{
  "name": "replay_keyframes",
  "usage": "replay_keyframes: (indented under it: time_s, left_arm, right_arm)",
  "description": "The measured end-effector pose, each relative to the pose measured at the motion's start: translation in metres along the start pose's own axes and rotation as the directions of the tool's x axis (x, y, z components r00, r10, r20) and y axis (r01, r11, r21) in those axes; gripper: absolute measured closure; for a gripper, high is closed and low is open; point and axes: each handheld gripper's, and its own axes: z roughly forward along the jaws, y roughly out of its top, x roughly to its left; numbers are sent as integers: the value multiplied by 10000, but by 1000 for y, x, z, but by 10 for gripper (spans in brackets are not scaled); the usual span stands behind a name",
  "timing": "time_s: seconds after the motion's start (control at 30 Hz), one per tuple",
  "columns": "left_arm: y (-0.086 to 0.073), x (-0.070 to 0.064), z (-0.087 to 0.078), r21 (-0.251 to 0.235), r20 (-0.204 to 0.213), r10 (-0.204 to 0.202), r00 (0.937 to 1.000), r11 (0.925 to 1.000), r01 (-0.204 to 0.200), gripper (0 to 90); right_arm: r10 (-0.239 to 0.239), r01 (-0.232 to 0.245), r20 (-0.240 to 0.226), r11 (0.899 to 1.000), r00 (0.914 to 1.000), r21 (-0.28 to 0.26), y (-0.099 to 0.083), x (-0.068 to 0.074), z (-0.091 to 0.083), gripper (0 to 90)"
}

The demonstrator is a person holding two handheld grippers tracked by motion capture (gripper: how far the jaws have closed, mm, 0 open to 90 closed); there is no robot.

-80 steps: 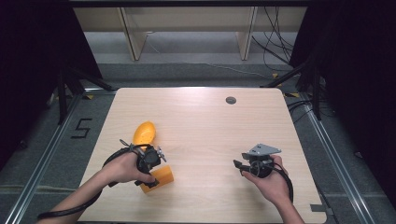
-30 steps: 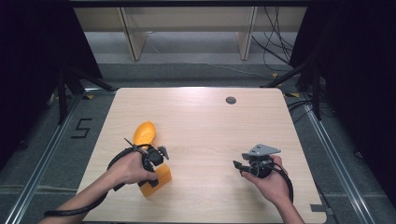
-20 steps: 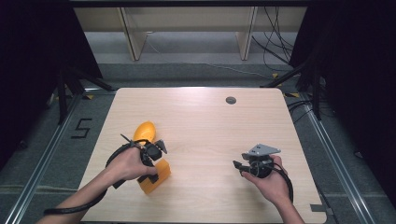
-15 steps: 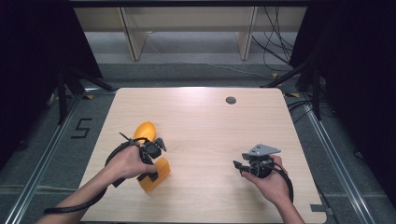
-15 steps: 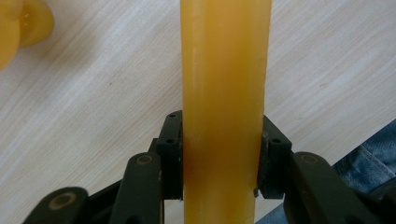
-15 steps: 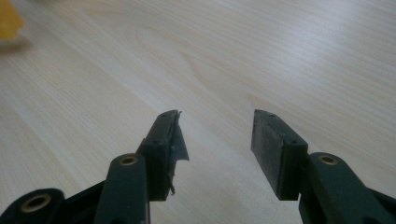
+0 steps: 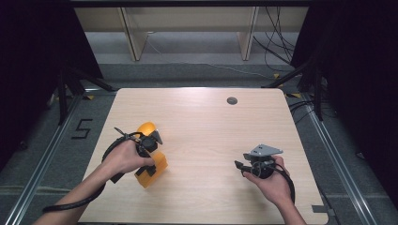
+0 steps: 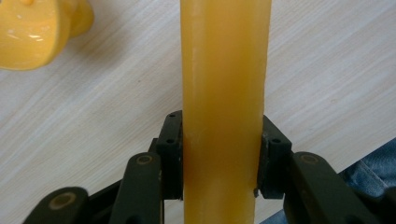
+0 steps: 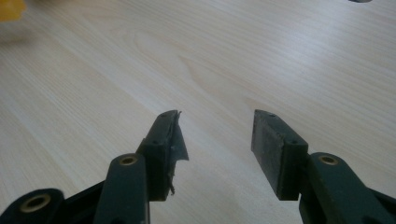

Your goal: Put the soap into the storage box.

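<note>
My left gripper is shut on an orange-yellow slab near the table's front left. In the left gripper view the slab stands upright between the two jaws, which press on its sides, and the gripper's pads flank it. A glossy yellow rounded piece lies on the wood just beyond that hand and appears again as a yellow rounded piece at the top left. My right gripper rests at the front right, pointing left. The right gripper is open, with bare wood between its fingers.
The light wooden table has a small dark round disc near its far edge. Grey floor, metal rails and cables surround the table. A blue denim-clad leg shows below the front edge.
My left gripper has turned and shifted slightly left and away with the slab, bringing it closer to the yellow rounded piece. The right hand has stayed still.
</note>
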Motion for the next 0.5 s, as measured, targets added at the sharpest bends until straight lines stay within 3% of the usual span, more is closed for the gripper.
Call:
replay_keyframes:
  time_s: [0.13,0.17,0.23,0.5]
  left_arm:
    - [1,2,-2,-122,69,-202,9998,9997,203,606]
    - [1,3,-2,-93,104,-261,9996,9996,262,606]
    - [2,4,-4,-20,86,-164,9998,9999,164,606]
    - [4,7,-11,-134,173,-398,9991,9991,400,606]
  right_arm:
    - [267,-267,3,9996,9996,4,0,2,-1,521]
    - [-43,42,-33,10000,10000,-64,0,0,0,520]
    - [-107,108,57,9999,9999,-127,0,-1,0,520]
    - [-119,120,57,9999,9999,-103,0,-1,0,519]
